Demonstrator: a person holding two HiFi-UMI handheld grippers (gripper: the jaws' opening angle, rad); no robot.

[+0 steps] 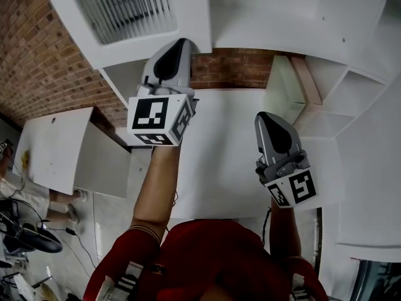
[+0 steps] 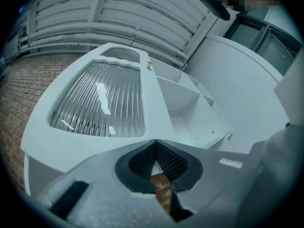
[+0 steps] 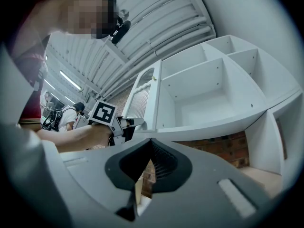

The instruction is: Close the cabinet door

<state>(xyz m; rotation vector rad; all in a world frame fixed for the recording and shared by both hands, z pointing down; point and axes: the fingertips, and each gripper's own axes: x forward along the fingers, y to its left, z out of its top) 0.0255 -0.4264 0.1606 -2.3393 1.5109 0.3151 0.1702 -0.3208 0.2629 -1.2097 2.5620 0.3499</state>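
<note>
The cabinet door [image 1: 125, 11], a white frame round a ribbed glass pane, stands swung open at the upper left of the head view. In the left gripper view the door [image 2: 102, 103] fills the left and centre, with the open white shelves [image 2: 190, 108] to its right. My left gripper [image 1: 182, 43] is shut and empty, its tip against the door's lower frame. The right gripper view shows the left gripper [image 3: 135, 122] at the door [image 3: 142, 96] beside the shelves [image 3: 213, 94]. My right gripper [image 1: 266, 116] hangs lower to the right, shut, with nothing in it.
A brick wall [image 1: 37, 55] runs behind and left of the cabinet. A white tabletop [image 1: 225, 155] lies below it. A white panel [image 1: 56, 149] sits at the left, more white compartments [image 1: 369, 137] at the right. A person [image 3: 76, 110] stands far off.
</note>
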